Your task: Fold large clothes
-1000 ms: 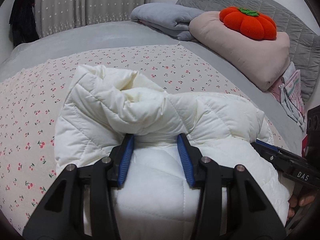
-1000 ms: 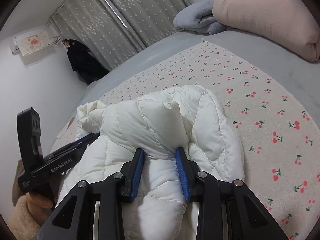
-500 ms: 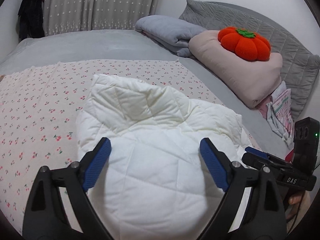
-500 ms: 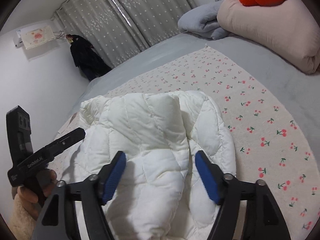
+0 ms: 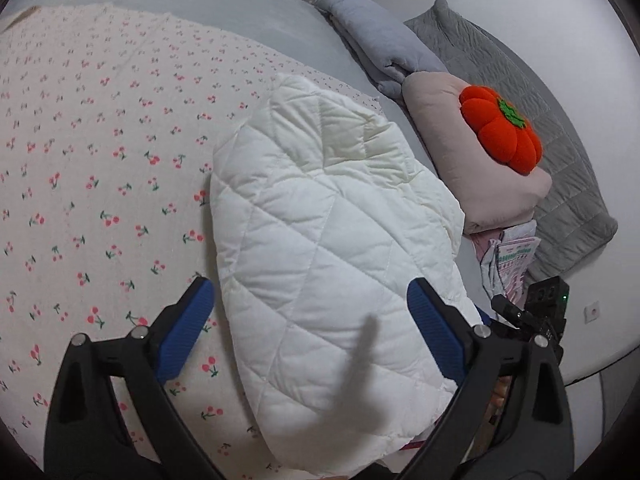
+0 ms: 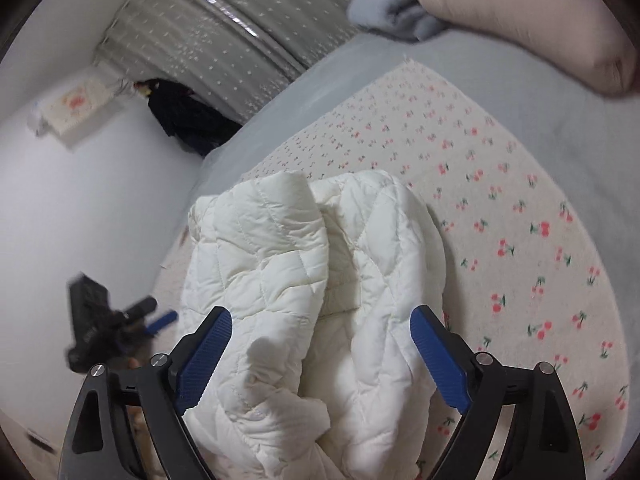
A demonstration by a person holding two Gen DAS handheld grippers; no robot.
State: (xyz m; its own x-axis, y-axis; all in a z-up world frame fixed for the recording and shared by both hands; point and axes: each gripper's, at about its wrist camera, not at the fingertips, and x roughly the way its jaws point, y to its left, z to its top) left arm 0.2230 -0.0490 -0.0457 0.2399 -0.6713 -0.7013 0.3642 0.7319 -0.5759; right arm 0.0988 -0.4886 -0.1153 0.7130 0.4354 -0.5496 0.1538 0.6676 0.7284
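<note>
A white quilted puffer jacket (image 5: 320,248) lies folded into a thick bundle on the cherry-print sheet (image 5: 92,184) of the bed. It also shows in the right wrist view (image 6: 320,280), with layered folds. My left gripper (image 5: 310,326) is open wide, hovering above the near part of the jacket and holding nothing. My right gripper (image 6: 320,356) is open wide too, above the jacket's near edge, empty. The right gripper shows at the lower right of the left wrist view (image 5: 532,320); the left gripper shows blurred in the right wrist view (image 6: 116,320).
A pink folded blanket (image 5: 472,168) with an orange pumpkin cushion (image 5: 500,132) and a grey folded blanket (image 5: 384,48) lie at the head of the bed, against a grey quilted headboard (image 5: 560,128). Curtains (image 6: 224,28) and a dark hanging garment (image 6: 180,116) stand beyond the bed.
Both grippers let go of the jacket's folded edge, opened wide and lifted away. The jacket dropped and settled flat on the sheet.
</note>
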